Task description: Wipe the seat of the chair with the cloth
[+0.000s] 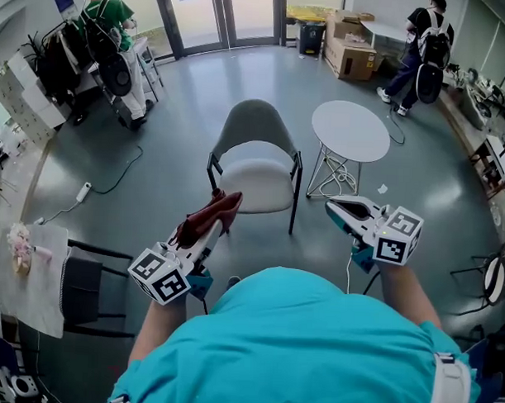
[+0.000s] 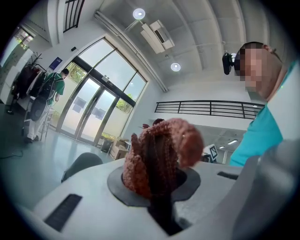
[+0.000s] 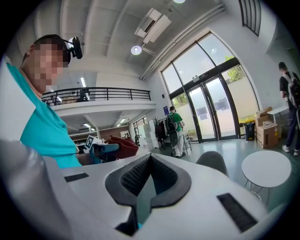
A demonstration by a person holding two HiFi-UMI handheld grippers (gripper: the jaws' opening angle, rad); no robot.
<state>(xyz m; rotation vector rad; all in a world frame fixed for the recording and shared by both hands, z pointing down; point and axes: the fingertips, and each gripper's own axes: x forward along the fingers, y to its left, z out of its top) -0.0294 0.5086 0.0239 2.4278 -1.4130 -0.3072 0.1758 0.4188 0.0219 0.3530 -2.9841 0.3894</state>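
- Left tool [image 1: 198, 241]: the jaws were clamped on the reddish-brown cloth [image 1: 212, 216]. The cloth bunched up out of the pads and stood past the tips. The tool was held in the air in front of the person's chest.
- Right tool [image 1: 339, 209]: the jaws were brought together with nothing between them. It was held about level with the left tool, well apart from it on its right.
- Chair [image 1: 255, 122]: it stood on the floor ahead of both tools, nearer the left tool's line, with its grey back on the far side.
- Seat [image 1: 255, 178]: the pale seat lay just beyond the cloth's free end in the head view. The cloth appeared raised and clear of the seat, though the steep view made the height between them hard to judge.
- Round white worktop [image 1: 350, 130]: it stood beyond the right tool and just beside the chair, and seemed to play no part in the task.
- Progress, as judged: the cloth was secured in the left tool, so the pick-up was done. Wiping appeared not yet begun, since no contact with the seat was visible.
- Left to do, as judged: lowering the cloth onto the seat and stroking it across the whole surface. The empty right tool was free to steady the chair.
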